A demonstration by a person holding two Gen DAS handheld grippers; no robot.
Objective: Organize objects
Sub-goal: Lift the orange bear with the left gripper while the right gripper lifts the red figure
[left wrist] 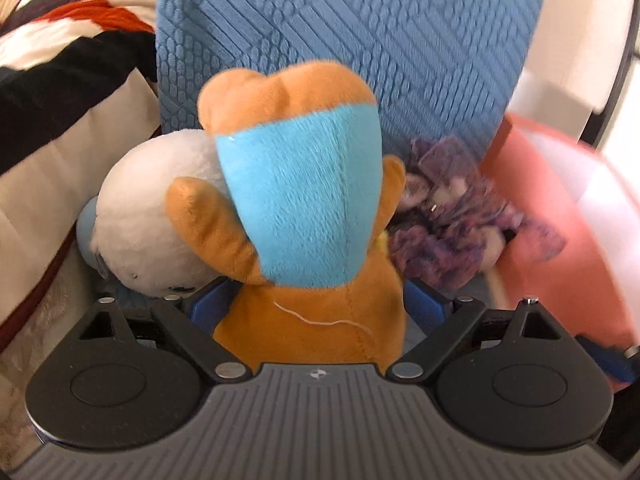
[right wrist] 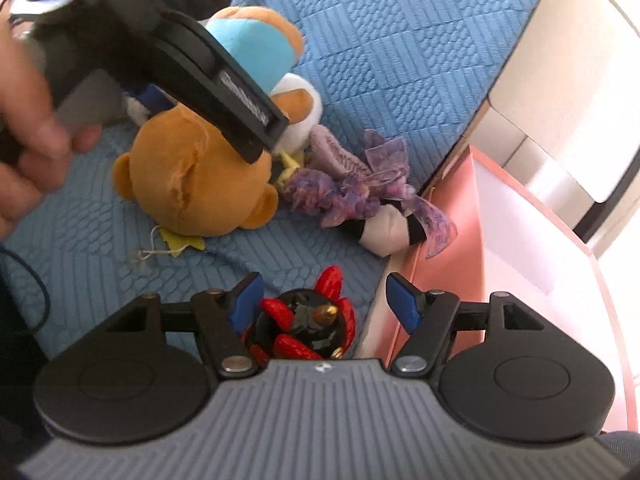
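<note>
Across both views, a blue quilted cover (right wrist: 400,48) forms the work surface; its edges run out of frame. Right of it stands a pink box (right wrist: 452,216), cut off at the frame edge in both views, interior washed out by glare. A striped blanket (left wrist: 60,60) lies upper left, partly cropped.

An orange plush bear (left wrist: 312,320) in a light-blue garment sits on the cover, head toward the left wrist camera, face hidden. Behind it, a white plush toy (left wrist: 156,208) is half covered by the bear's arm. A purple fabric doll (right wrist: 352,188) lies beside the box, its form hard to make out.

The left gripper (left wrist: 316,300) stands wide, blue pads flanking the bear's body; whether the pads press on it cannot be told. A hand (right wrist: 28,128), blurred, carries it.

The right gripper (right wrist: 324,300) is partly spread; a small black-and-red figure (right wrist: 308,328) sits between its fingers, touching the left pad, clear of the right one.
</note>
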